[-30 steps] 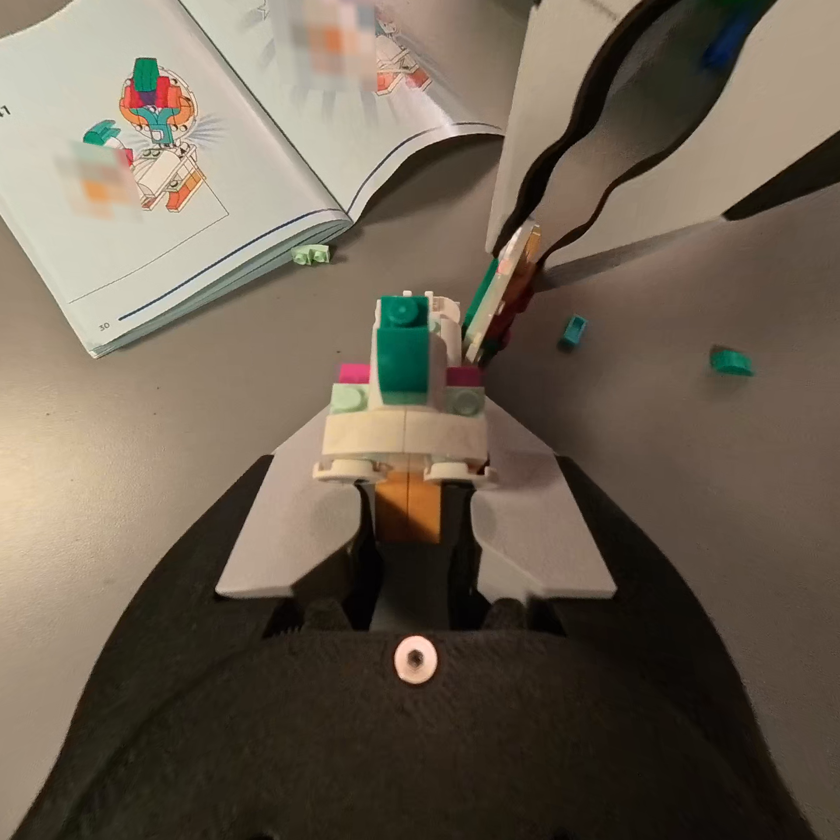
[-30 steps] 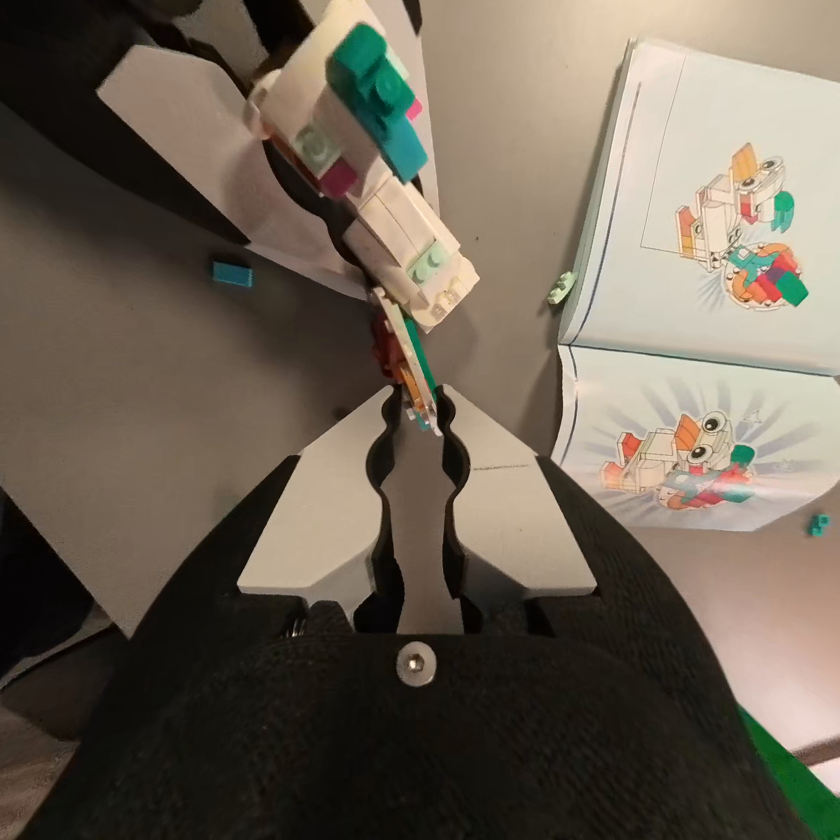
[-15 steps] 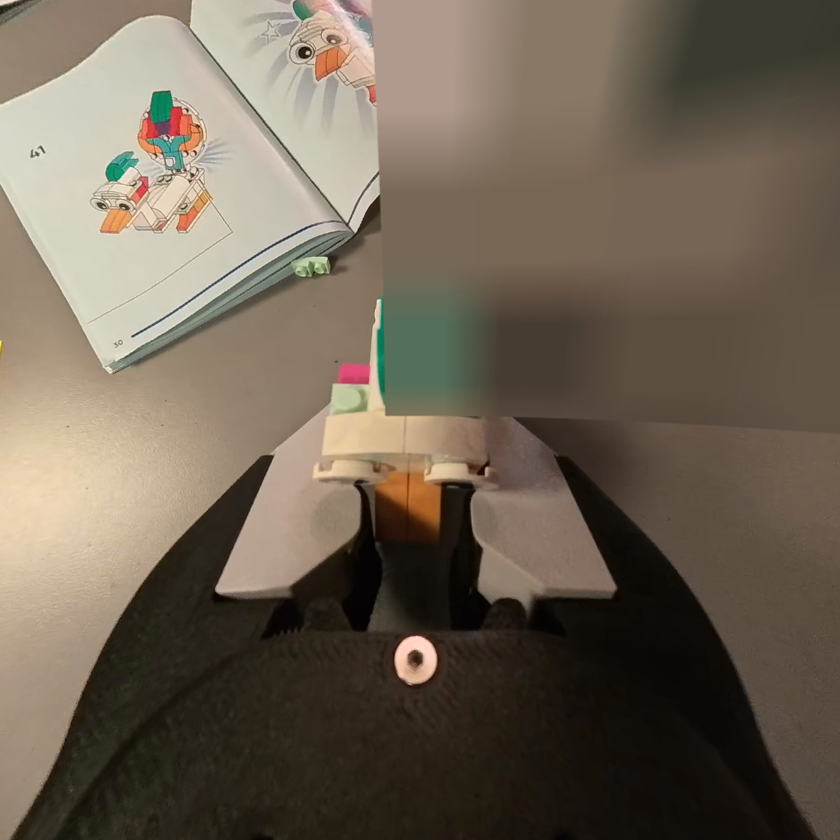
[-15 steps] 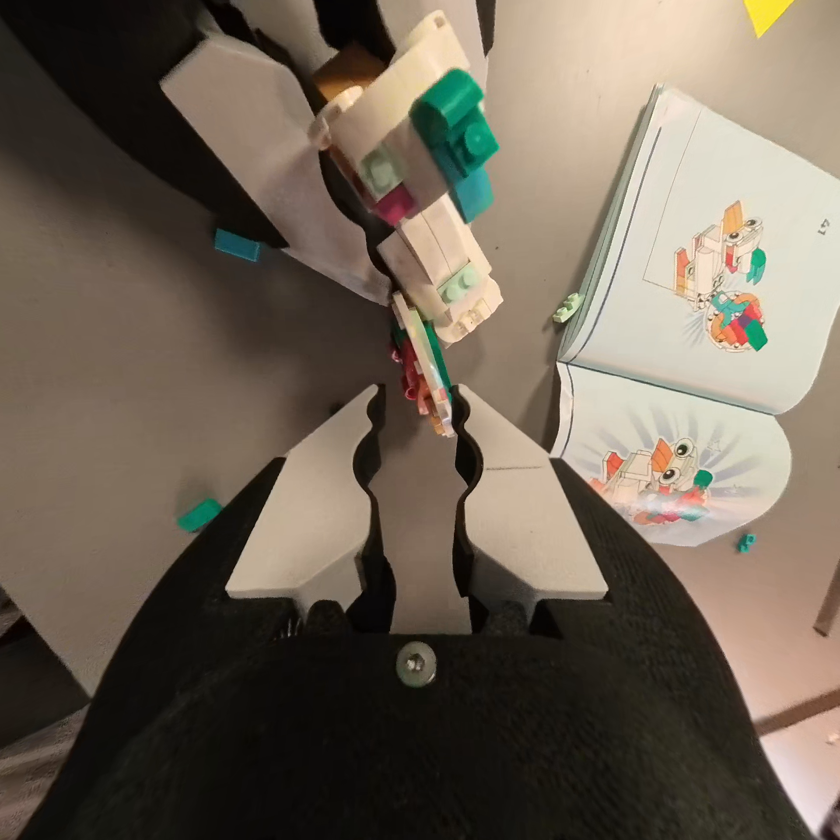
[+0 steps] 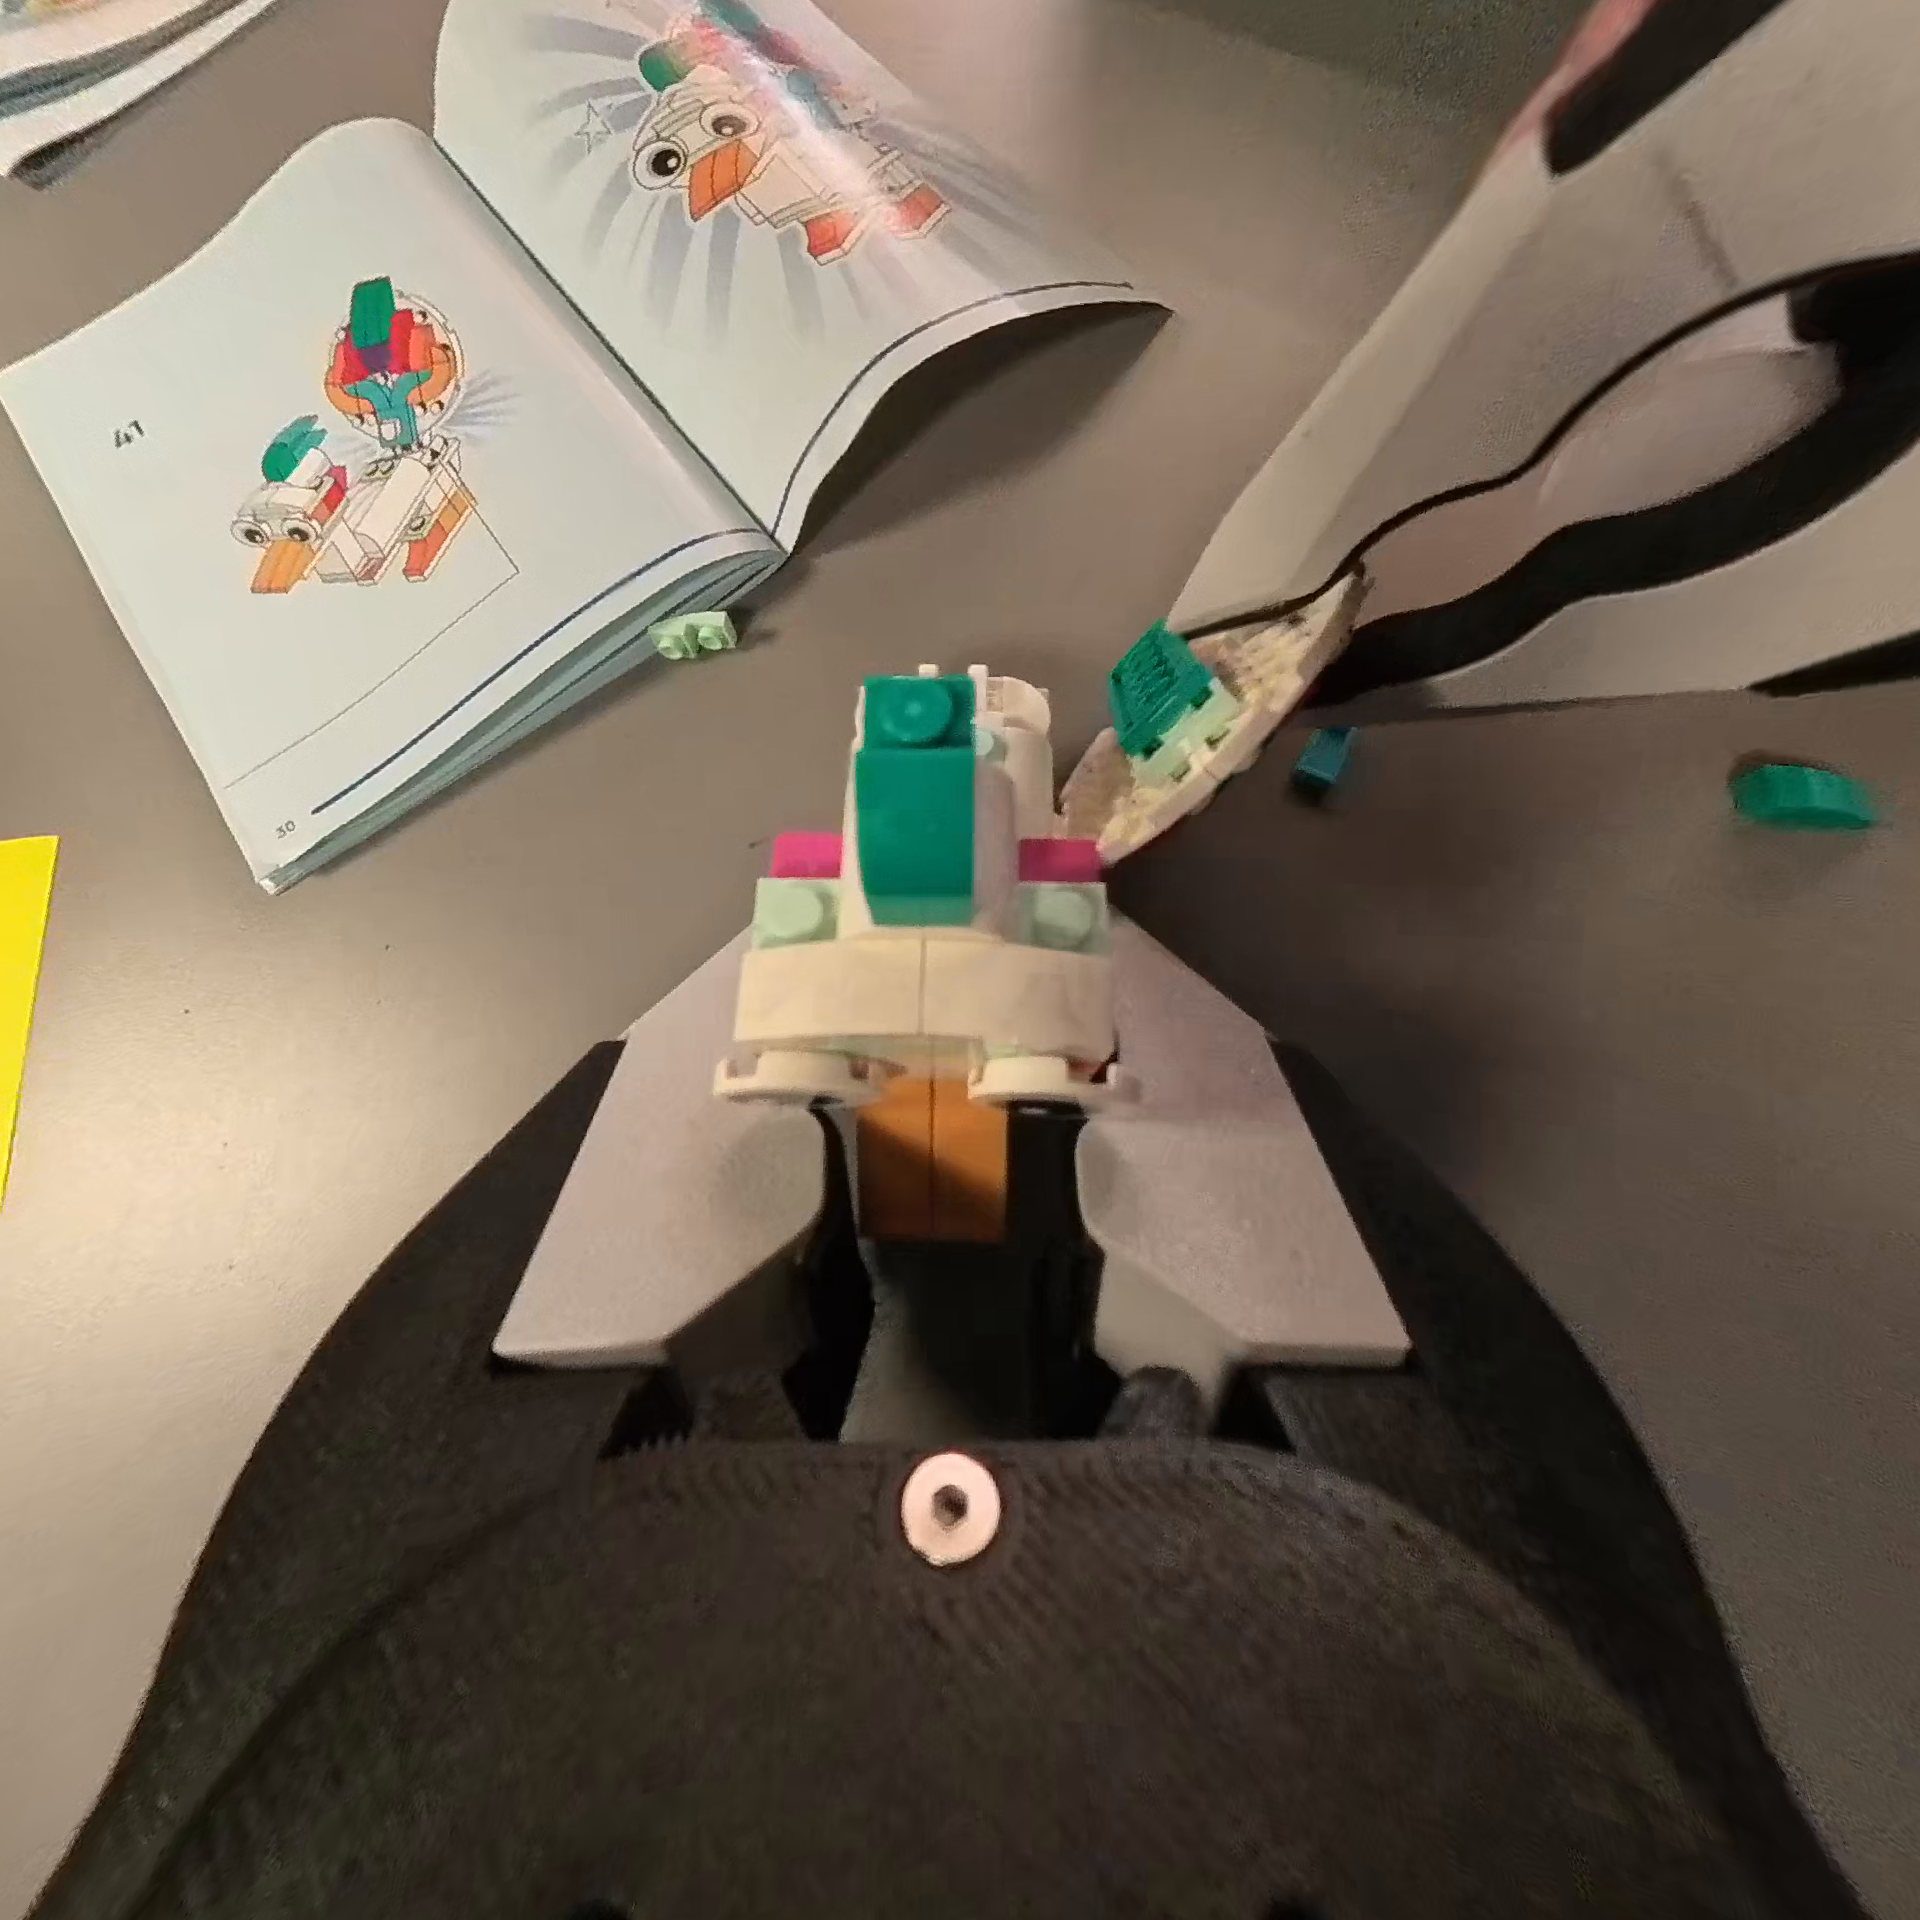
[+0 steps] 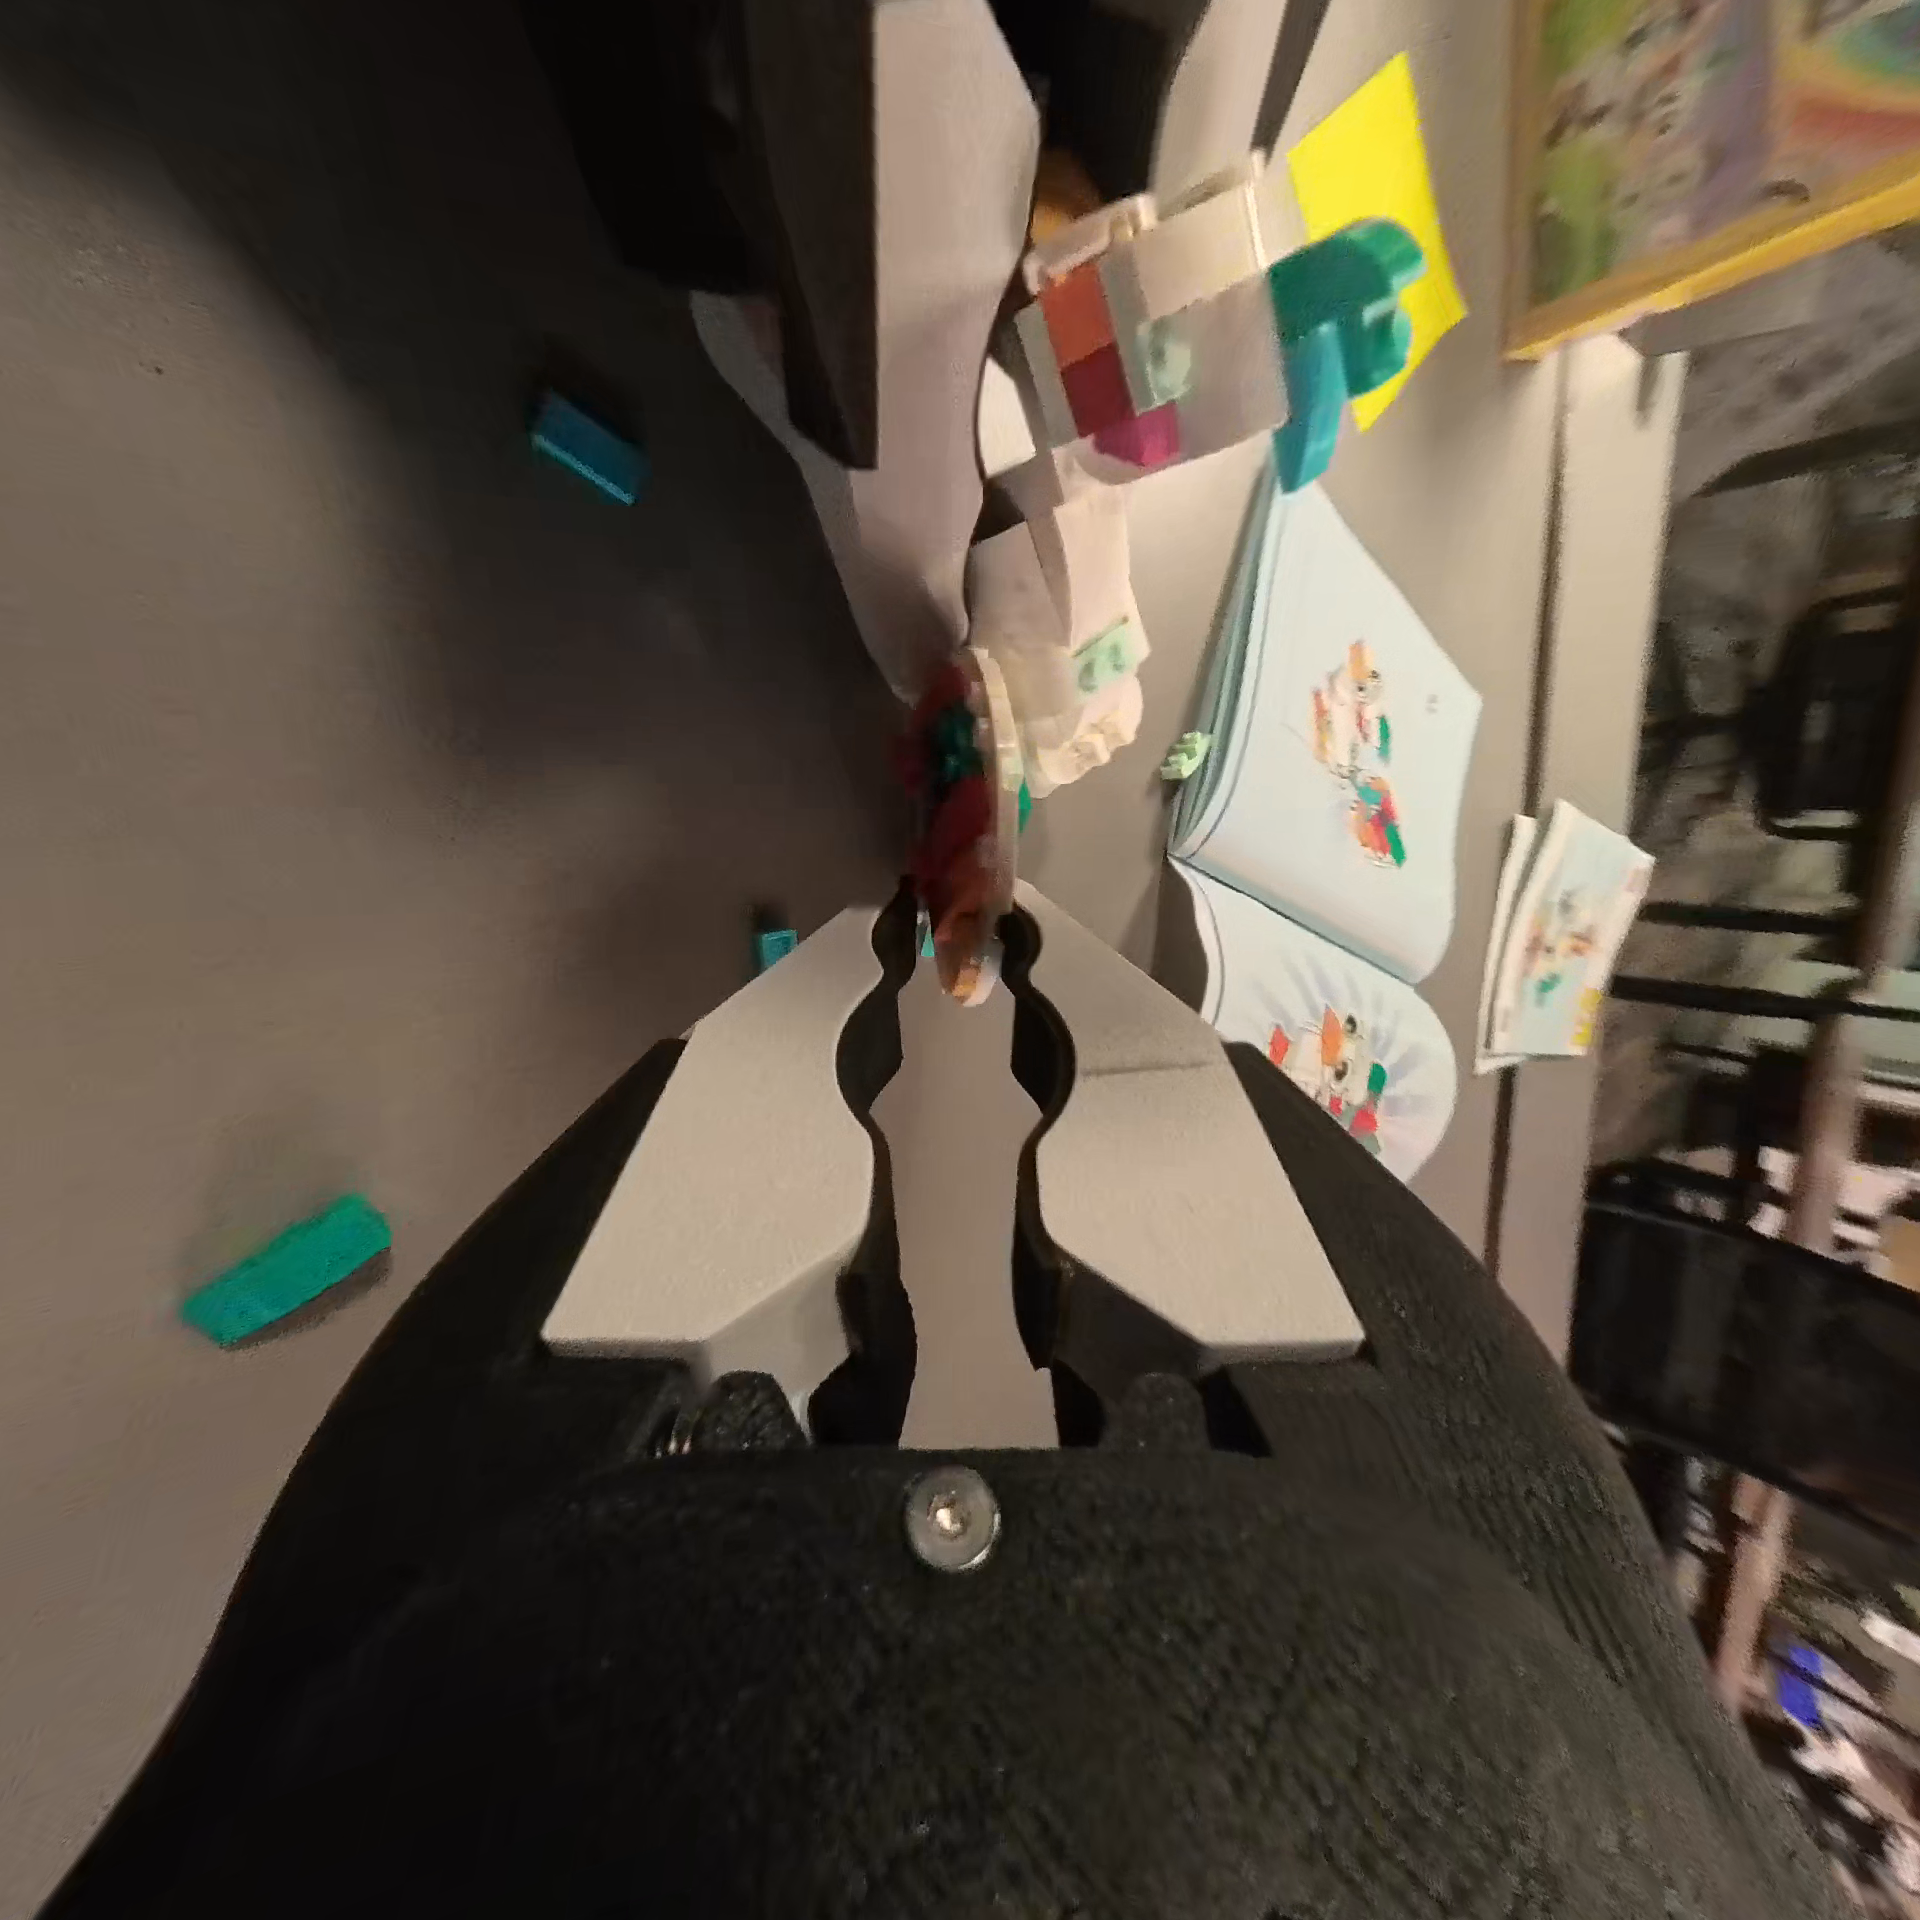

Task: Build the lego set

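Note:
My left gripper [image 5: 925, 997] is shut on a white lego bird [image 5: 920, 831] with a teal crest, pink and mint side pieces and an orange beak between the fingers. My right gripper [image 6: 961, 940] is shut on the rim of a round white tail disc [image 6: 971, 831] with red, orange and teal pieces on one face. In the left wrist view the disc [image 5: 1195, 727] is tilted, and its edge touches the bird's rear right side. The right gripper [image 5: 1299, 644] comes in from the upper right. The bird [image 6: 1153, 332] and left gripper [image 6: 914, 343] show at the top of the right wrist view.
An open instruction booklet [image 5: 416, 436] lies on the grey table [image 5: 260, 1039] at the far left, with a mint piece [image 5: 694, 634] at its edge. A blue brick [image 5: 1322, 758] and a green curved piece [image 5: 1803, 795] lie to the right. A yellow sheet [image 5: 21, 987] lies at the left edge. Left tips to right tips: about 6 centimeters.
My right gripper has rolled, turning the disc from edge-on to a flatter tilt against the bird's rear. The left gripper still holds the bird the same way.

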Demonstrator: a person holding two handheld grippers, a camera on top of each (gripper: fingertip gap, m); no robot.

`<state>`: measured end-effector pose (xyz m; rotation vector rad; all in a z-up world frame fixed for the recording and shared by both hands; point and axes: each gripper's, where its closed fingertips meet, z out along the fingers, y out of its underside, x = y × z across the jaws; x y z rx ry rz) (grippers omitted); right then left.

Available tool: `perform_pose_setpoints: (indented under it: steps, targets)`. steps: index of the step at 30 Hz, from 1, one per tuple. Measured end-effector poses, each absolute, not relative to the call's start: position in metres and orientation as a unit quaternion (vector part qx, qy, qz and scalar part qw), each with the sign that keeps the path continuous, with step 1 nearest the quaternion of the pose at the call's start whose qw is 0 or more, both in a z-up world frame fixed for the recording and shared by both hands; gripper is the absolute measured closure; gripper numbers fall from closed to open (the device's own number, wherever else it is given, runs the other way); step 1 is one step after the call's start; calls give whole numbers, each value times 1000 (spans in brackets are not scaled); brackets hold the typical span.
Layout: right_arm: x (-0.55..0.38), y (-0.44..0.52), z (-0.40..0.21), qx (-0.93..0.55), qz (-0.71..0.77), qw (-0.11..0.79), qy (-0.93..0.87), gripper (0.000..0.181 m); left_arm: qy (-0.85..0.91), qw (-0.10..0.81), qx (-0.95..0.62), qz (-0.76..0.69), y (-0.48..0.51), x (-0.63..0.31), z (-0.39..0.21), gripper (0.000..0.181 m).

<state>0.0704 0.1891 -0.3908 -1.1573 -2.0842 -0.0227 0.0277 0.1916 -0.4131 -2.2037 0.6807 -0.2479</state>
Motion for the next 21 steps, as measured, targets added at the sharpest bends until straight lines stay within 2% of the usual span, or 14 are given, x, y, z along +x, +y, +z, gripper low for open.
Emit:
perform_pose_setpoints:
  steps: [4, 9, 21]
  targets:
    - [70, 187, -383, -438, -33, 442, -782, 161, 275, 402, -867, -105, 189, 35, -413, 147]
    - [66, 182, -385, -414, -43, 458, -785, 158, 283, 403, -864, -105, 188, 38, -413, 147]
    - [67, 174, -406, -467, 16, 336, -818, 156, 289, 404, -860, -114, 188, 36, -414, 146]
